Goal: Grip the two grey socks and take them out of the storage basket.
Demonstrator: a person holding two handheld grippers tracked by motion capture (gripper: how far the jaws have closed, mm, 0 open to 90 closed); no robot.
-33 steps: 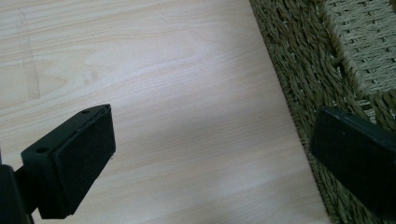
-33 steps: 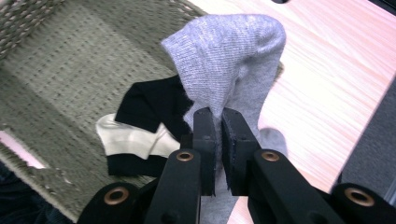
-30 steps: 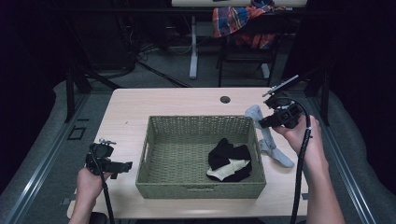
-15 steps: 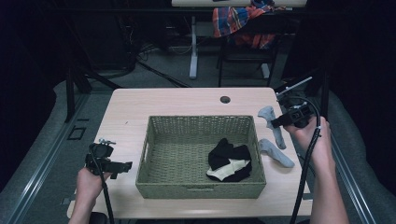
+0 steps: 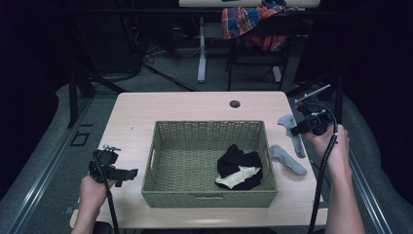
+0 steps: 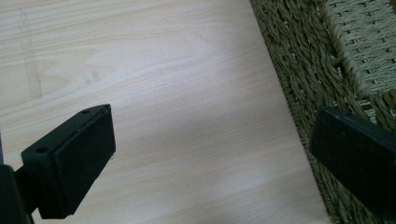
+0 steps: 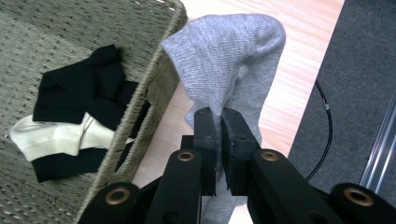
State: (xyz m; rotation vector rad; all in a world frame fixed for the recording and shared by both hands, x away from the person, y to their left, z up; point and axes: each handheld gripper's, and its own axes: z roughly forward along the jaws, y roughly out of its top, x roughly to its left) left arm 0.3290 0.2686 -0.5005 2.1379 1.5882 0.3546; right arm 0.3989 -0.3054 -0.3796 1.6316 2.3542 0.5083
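Jaws on the left gripper (image 5: 127,173) stand spread with nothing between them, parked over bare table (image 5: 195,105) just left of the wicker basket (image 5: 160,146), likely waiting its turn. Inside the basket, toward its near right corner, lies a black and cream bundle (image 5: 238,169), probably socks already sorted; how many it holds I cannot tell. Right of the basket, 1 grey sock (image 5: 288,160) lies flat. Farther right, the right gripper (image 7: 219,128) is clamped on a second grey sock (image 7: 229,56), lifted and drooping; its lower end is cut off behind the jaws.
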